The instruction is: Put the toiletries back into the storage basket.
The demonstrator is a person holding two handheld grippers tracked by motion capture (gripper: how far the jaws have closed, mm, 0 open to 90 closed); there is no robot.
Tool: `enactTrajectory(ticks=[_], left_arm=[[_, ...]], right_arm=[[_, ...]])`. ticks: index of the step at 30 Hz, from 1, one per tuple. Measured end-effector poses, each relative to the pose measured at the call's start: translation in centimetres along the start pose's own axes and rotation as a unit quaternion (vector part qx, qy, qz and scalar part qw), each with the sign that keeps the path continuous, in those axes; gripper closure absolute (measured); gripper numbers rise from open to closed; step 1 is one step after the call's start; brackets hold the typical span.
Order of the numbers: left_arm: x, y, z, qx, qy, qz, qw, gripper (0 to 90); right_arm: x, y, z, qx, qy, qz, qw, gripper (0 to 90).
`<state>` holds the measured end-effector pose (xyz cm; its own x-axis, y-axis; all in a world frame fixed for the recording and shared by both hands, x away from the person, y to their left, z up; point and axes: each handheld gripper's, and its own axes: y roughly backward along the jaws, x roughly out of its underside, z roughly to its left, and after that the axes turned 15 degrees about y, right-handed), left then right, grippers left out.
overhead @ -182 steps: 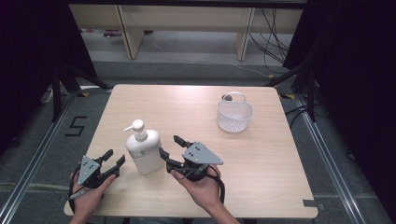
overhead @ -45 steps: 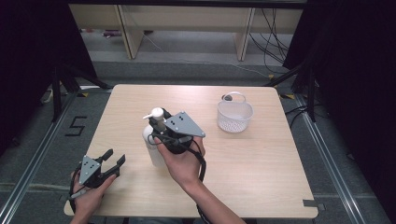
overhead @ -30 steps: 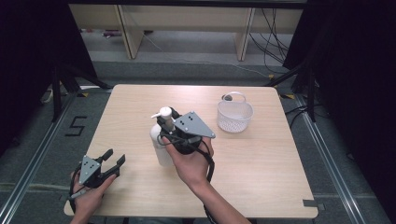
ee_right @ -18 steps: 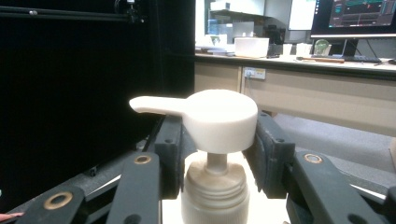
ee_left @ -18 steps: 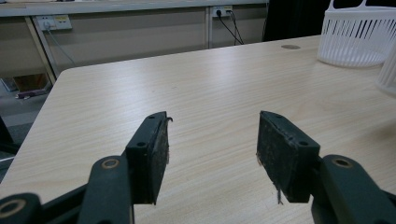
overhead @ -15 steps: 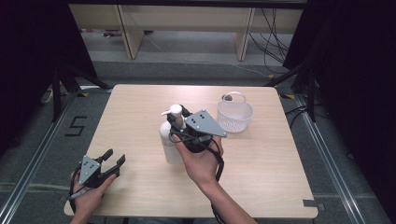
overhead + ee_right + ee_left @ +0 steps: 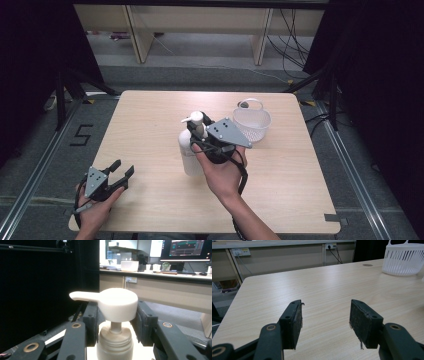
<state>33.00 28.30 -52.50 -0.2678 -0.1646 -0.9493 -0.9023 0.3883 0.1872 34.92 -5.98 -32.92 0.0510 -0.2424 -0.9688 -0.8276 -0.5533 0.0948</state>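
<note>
A white pump bottle (image 7: 190, 156) stands upright over the middle of the wooden table (image 7: 150, 115). My right gripper (image 7: 199, 140) is shut on its shoulder, just under the pump head (image 7: 196, 120). In the right gripper view the black jaws flank the bottle's neck (image 7: 113, 343) and its pump head (image 7: 117, 303), whose spout points left. Whether the bottle's base touches the table I cannot tell. My left gripper (image 7: 122, 170) rests at the table's front left corner; in the left gripper view its jaws stand open with nothing between the pads (image 7: 298, 322).
A white slatted basket (image 7: 251, 122) with a handle sits at the back right of the table, just right of the bottle; it also appears far right in the left gripper view (image 7: 404, 260). Shelving and cables lie beyond the far edge.
My right gripper closed on the bottle near the front left, and has carried it rightward and farther back, close to the basket. The left gripper has stayed put.
</note>
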Motion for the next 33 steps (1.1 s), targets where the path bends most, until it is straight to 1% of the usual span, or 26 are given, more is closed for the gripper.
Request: enactTrajectory(ticks=[2, 3, 4, 6, 7, 8, 11, 13, 14, 16, 17, 21, 22, 26, 27, 28, 30, 31, 32, 33], left_arm=[[0.0, 0.0, 0.0, 0.0, 0.0, 0.0, 1.0, 43.1], [0.0, 0.0, 0.0, 0.0, -0.001, 0.0, 1.0, 43.1], [0.0, 0.0, 0.0, 0.0, -0.001, 0.0, 1.0, 43.1], [0.0, 0.0, 0.0, 0.0, -0.001, 0.0, 1.0, 43.1], [0.0, 0.0, 0.0, 0.0, 0.0, 0.0, 1.0, 43.1], [0.0, 0.0, 0.0, 0.0, 0.0, 0.0, 1.0, 43.1], [0.0, 0.0, 0.0, -0.001, 0.0, 0.0, 1.0, 43.1], [0.0, 0.0, 0.0, -0.001, 0.0, 0.0, 1.0, 43.1], [0.0, 0.0, 0.0, -0.001, 0.0, 0.0, 1.0, 43.1], [0.0, 0.0, 0.0, -0.001, -0.001, 0.0, 1.0, 43.1], [0.0, 0.0, 0.0, -0.001, -0.001, 0.0, 1.0, 43.1], [0.0, 0.0, 0.0, -0.001, 0.0, 0.0, 1.0, 43.1], [0.0, 0.0, 0.0, -0.001, -0.001, 0.001, 1.0, 43.1], [0.0, 0.0, 0.0, -0.001, -0.002, 0.001, 1.0, 43.1], [0.0, 0.0, 0.0, -0.002, -0.001, 0.0, 1.0, 43.1], [0.0, 0.0, 0.0, -0.002, -0.001, 0.0, 1.0, 43.1], [0.0, 0.0, 0.0, -0.001, 0.002, -0.002, 1.0, 43.1], [0.0, 0.0, 0.0, -0.001, 0.001, -0.001, 1.0, 43.1], [0.0, 0.0, 0.0, -0.001, 0.001, -0.002, 1.0, 43.1], [0.0, 0.0, 0.0, -0.001, 0.001, -0.002, 1.0, 43.1]], right_arm=[[0.0, 0.1, -0.2, 0.001, 0.003, -0.001, 1.0, 60.3], [0.1, 0.2, -0.4, 0.006, 0.006, -0.002, 1.0, 60.3], [0.1, 0.3, -0.4, 0.004, 0.001, 0.002, 1.0, 60.3], [0.1, 0.3, -0.5, 0.006, -0.001, -0.001, 1.0, 60.3], [0.2, 0.5, -0.8, 0.012, 0.005, 0.001, 0.9999, 60.3], [0.2, 0.5, -0.8, 0.012, 0.005, 0.001, 0.9999, 60.3], [0.2, 0.7, -1.1, 0.012, -0.004, 0.001, 0.9999, 60.3], [0.2, 0.9, -1.4, 0.019, 0.007, -0.002, 0.9998, 60.3], [0.2, 0.9, -1.4, 0.016, -0.003, -0.001, 0.9999, 60.3], [0.3, 1.0, -1.5, 0.017, -0.001, -0.001, 0.9998, 60.3], [0.3, 1.1, -1.6, 0.017, -0.004, 0.001, 0.9998, 60.3], [0.4, 1.4, -2.0, 0.025, 0.004, 0.001, 0.9997, 60.3], [0.4, 1.4, -2.1, 0.022, -0.001, 0.0, 0.9997, 60.3], [0.5, 1.7, -2.5, 0.03, -0.002, 0.001, 0.9995, 60.3], [0.5, 1.8, -2.7, 0.034, 0.004, -0.001, 0.9994, 60.3], [0.5, 1.8, -2.7, 0.034, 0.004, -0.001, 0.9994, 60.3], [0.6, 2.0, -3.0, 0.037, -0.004, 0.0, 0.9993, 60.3], [0.6, 2.1, -3.3, 0.041, 0.004, -0.001, 0.9992, 60.3], [0.6, 2.2, -3.3, 0.039, -0.002, 0.002, 0.9992, 60.3], [0.6, 2.3, -3.3, 0.042, -0.011, 0.004, 0.9991, 60.3]])
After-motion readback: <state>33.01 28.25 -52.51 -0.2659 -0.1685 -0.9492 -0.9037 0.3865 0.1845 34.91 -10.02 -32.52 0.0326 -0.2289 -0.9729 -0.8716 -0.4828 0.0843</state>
